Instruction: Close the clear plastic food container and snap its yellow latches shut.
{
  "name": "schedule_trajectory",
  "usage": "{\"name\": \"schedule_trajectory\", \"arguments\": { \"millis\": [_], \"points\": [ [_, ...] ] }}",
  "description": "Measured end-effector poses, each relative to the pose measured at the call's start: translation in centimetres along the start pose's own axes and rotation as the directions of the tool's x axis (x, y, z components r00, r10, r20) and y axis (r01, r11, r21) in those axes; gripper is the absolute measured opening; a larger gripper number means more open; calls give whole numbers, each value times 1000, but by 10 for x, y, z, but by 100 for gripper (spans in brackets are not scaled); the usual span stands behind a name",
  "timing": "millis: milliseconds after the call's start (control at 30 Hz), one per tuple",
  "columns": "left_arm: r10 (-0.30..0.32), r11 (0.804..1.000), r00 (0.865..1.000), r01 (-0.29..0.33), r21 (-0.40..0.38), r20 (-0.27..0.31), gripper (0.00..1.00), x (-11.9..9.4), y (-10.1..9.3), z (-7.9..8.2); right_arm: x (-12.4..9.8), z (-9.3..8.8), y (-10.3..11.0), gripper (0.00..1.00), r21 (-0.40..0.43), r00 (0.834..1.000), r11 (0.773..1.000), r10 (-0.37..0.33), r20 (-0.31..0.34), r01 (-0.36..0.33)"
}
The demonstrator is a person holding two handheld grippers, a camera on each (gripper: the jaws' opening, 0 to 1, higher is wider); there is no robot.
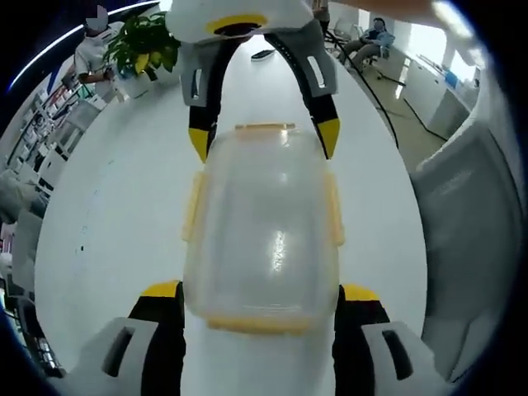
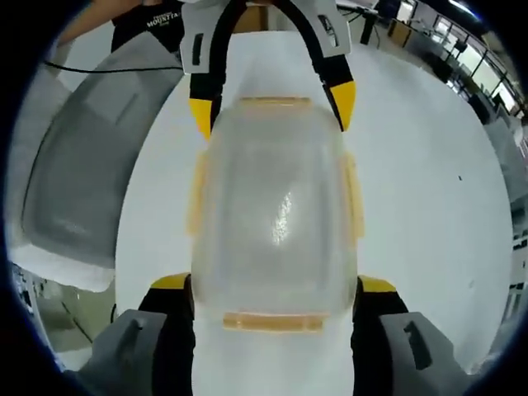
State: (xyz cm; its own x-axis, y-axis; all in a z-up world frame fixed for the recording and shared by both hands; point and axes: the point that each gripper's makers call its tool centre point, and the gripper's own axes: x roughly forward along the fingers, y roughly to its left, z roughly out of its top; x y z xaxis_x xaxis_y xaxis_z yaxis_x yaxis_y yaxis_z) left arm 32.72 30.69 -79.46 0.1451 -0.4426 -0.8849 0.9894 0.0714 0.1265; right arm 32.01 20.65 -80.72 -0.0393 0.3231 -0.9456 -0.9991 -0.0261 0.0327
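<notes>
The left gripper point(image 1: 261, 301) sat right at the lens at 6 o'clock in the left gripper view, jaws spread wide with one yellow tip on each side of the container's point(image 1: 262, 227) near end. Looked like the tips touched the walls, but I couldn't tell if it was really squeezing. The container was a clear tub with its lid on, sitting on a white table point(image 1: 124, 206), yellow latches point(image 1: 192, 206) along all four edges. At 12 o'clock the right gripper point(image 1: 264, 140) came in from the far end, tips flanking that end the same way. A plant point(image 1: 144, 45) stood at 10 o'clock, a grey chair point(image 1: 466, 214) at 3.

In the right gripper view it was mirrored: grey chair point(image 2: 82, 173) at 9 o'clock, right gripper point(image 2: 276, 301) wide open around the container point(image 2: 275, 214) at 6, left gripper point(image 2: 272, 103) at 12, table point(image 2: 429, 181) off to 3.
</notes>
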Motion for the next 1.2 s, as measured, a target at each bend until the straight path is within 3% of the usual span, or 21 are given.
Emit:
{"name": "schedule_trajectory", "arguments": {
  "millis": [567,733,1200],
  "points": [
    [-21,998,999,23,55,-46,69,-31,-20,-58,23,63,28,76,46,1000,999,-11,25,10],
    [-20,998,999,22,52,-35,69,-39,-24,-74,29,78,34,76,46,1000,999,-8,16,7],
    [-22,997,999,25,70,-36,70,-49,-36,-92,36,98,48,76,62,1000,998,-15,16,14]
  ]
}}
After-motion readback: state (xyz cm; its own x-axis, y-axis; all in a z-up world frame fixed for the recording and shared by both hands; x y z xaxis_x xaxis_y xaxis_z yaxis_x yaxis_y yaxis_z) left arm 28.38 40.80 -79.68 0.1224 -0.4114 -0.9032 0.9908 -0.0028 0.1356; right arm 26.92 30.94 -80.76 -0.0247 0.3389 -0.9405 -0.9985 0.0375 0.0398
